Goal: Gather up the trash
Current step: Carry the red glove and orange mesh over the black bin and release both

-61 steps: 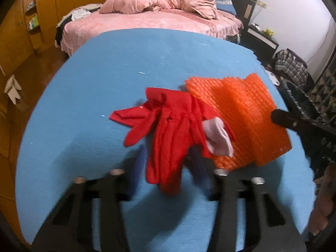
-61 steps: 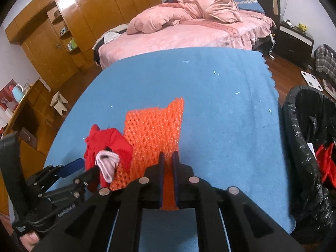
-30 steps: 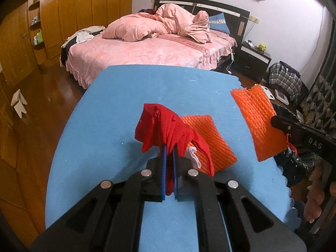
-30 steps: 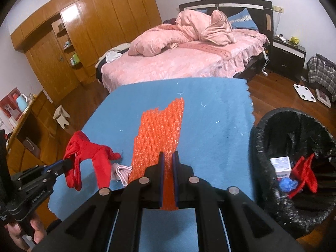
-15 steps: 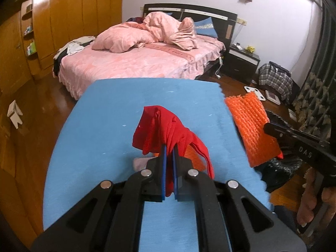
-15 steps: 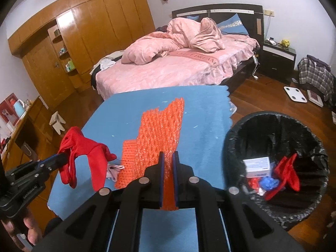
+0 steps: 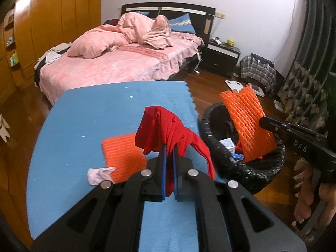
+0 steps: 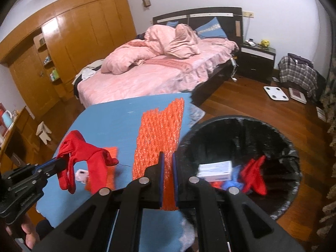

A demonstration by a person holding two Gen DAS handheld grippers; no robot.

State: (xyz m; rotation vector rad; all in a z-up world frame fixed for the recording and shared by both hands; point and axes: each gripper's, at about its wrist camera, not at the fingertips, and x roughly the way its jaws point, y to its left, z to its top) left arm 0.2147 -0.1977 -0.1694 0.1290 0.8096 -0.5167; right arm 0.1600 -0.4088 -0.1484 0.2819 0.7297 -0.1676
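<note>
Both loads are lifted but not yet dropped: left gripper (image 7: 169,153) clamps the red cloth (image 7: 168,130) near the bin (image 8: 241,124); right gripper (image 8: 167,163) clamps orange foam netting (image 8: 159,134) at the bin's rim. On the table (image 7: 84,109) remain a second netting piece (image 7: 124,153) and a pale scrap (image 7: 98,174).

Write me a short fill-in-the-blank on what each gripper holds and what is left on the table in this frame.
1. The left gripper is shut on a ____ cloth.
2. The right gripper holds an orange foam net beside the black ____, where a white box lies.
3. On the blue table a second orange net lies next to a small ____ sock.

Missing words: red; bin; white
</note>
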